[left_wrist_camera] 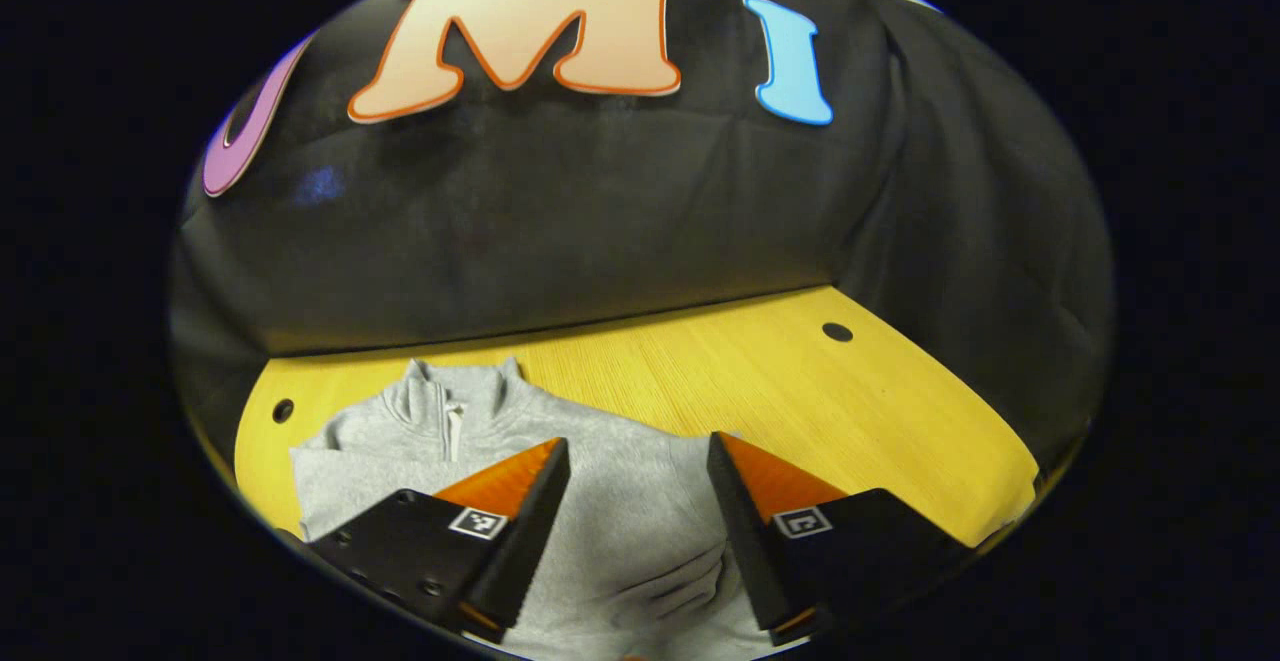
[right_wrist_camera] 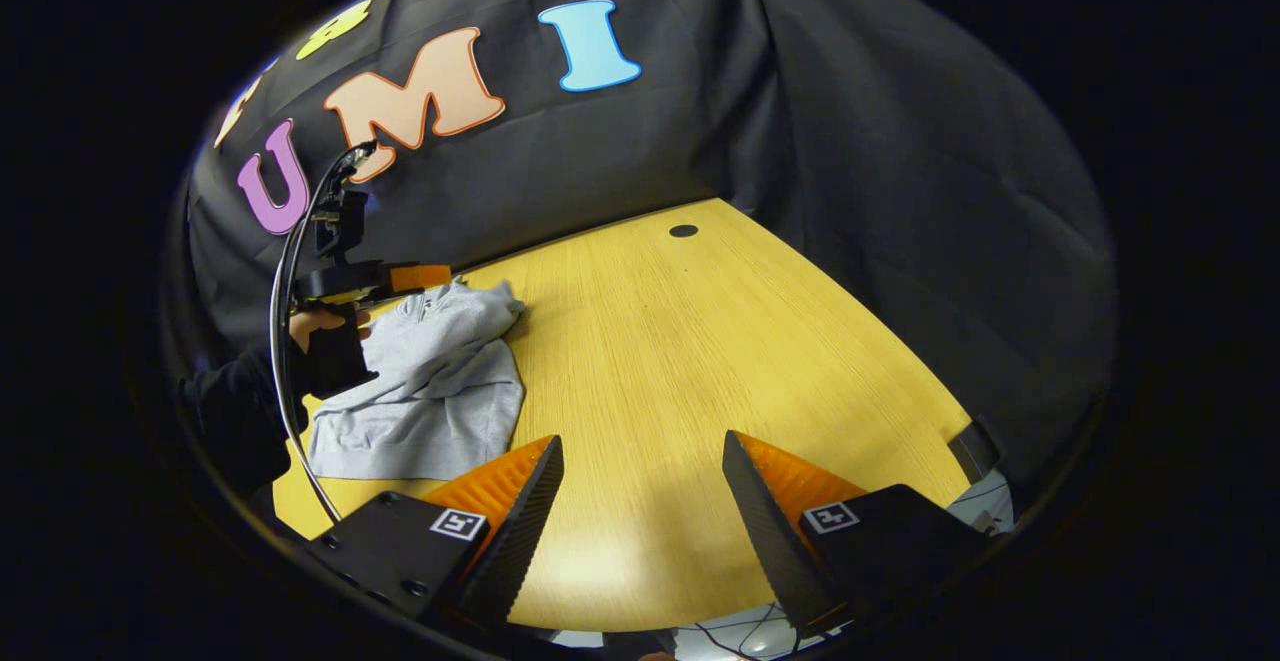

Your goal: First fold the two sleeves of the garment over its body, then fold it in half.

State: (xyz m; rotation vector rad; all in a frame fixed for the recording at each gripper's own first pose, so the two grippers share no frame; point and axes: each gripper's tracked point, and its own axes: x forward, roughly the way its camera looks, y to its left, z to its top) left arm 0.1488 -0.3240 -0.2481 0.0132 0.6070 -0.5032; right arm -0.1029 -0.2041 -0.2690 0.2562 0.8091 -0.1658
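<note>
Grey garment: lies on the wooden table, beneath and between our left gripper's released jaws. Right gripper: released, garment well off its left finger. Sleeves seem folded; next, we judge, halving.

A yellow wooden table with a fine straight grain carries the scene, with a small dark round hole ahead and to the right of the left gripper's fingers and another hole ahead to their left. A light grey zip-neck sweatshirt lies flat on it directly under and ahead of those fingers, collar pointing away. In the right gripper view the table is bare wood ahead of the fingers, the sweatshirt lies ahead to their left, and one hole sits near the far edge.
</note>
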